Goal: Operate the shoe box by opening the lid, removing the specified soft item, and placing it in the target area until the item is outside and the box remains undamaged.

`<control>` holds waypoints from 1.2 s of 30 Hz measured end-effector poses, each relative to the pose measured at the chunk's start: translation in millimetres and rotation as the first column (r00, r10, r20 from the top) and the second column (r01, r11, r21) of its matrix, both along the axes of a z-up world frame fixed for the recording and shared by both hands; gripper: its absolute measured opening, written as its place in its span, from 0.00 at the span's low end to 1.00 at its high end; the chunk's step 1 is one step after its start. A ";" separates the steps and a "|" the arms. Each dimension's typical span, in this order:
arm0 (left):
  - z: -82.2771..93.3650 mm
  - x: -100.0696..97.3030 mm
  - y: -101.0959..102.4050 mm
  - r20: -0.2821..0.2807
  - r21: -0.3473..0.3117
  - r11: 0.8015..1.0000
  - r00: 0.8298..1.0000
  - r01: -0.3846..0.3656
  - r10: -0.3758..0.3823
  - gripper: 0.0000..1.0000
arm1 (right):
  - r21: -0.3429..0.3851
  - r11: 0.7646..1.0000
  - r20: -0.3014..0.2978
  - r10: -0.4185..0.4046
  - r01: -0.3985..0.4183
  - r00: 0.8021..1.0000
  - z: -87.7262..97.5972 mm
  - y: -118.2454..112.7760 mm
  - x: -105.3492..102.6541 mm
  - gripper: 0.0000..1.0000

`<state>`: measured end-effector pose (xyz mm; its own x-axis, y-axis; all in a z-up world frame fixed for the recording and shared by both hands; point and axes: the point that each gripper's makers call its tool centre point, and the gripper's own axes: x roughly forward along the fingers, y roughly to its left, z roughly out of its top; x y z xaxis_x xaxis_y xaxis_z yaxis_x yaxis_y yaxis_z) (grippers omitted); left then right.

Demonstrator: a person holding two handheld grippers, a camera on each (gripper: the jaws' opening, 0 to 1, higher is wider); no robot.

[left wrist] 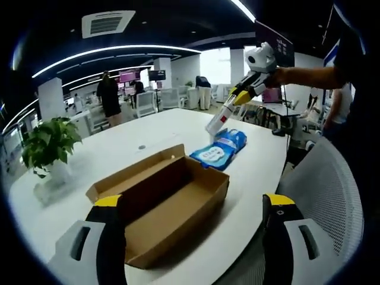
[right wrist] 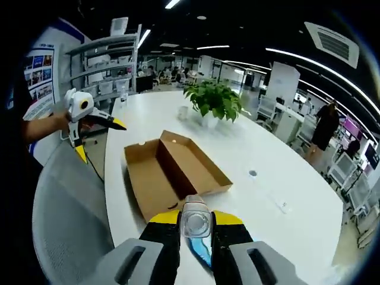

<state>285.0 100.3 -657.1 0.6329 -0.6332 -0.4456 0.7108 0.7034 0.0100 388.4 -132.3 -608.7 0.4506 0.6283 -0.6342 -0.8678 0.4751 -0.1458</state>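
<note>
2 views look across a long white table (left wrist: pixel 148 133) in an open office. On it lies the brown cardboard shoe box (left wrist: pixel 169 205), its lid (left wrist: pixel 133 172) folded back flat alongside the tray, the inside bare. In the right gripper view the same box (right wrist: pixel 178 172) sits past the jaws, lid (right wrist: pixel 148 184) spread toward the table's near edge. A grey mesh chair (left wrist: pixel 329 196) stands beside the table. A potted plant (left wrist: pixel 47 142) with green leaves rests on the far side of the box, apart from it. Next comes the soft item, a blue packet (left wrist: pixel 222 148) lying on the table just beyond the box's end, outside it. The right gripper (left wrist: pixel 218 122) reaches down from a person's hand, its tips on the packet; in its own view the right gripper (right wrist: pixel 196 237) has its yellow-tipped jaws drawn narrow around the blue packet (right wrist: pixel 200 249), clamped between them. The left gripper (left wrist: pixel 193 208) hangs over the box with jaws spread wide, gripping nothing; it also shows held at the table's edge (right wrist: pixel 98 127). Smallest, a round dark spot (right wrist: pixel 253 174) marks the tabletop.
</note>
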 end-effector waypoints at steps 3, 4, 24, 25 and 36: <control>0.5 -2.2 3.3 0.002 0.000 1.000 1.000 -0.012 0.012 1.00 | -0.034 0.999 0.018 0.025 -0.025 1.000 0.7 0.4 4.4 0.14; 0.9 -2.7 4.1 0.003 -0.001 1.000 1.000 -0.016 0.016 1.00 | -0.039 0.999 0.021 0.034 -0.033 0.999 1.2 0.8 6.3 0.14; 3.8 -13.1 23.6 0.014 0.005 0.996 0.995 -0.094 0.094 1.00 | -0.238 0.955 0.097 0.204 -0.176 0.974 -2.7 -3.0 59.5 0.14; 3.8 -13.7 23.9 0.014 0.005 0.995 0.995 -0.097 0.097 1.00 | -0.250 0.950 0.097 0.214 -0.184 0.972 -4.6 -3.4 61.3 0.14; 3.8 -18.9 27.6 0.013 0.000 0.993 0.993 -0.117 0.117 1.00 | -0.385 0.879 0.052 0.326 -0.283 0.944 -28.1 -13.5 83.2 0.15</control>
<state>266.1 127.9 -653.3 0.7085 -0.5540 -0.4372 0.6230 0.7820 0.0188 471.6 -145.8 -636.8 0.3563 0.4777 -0.8030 -0.9283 0.0834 -0.3623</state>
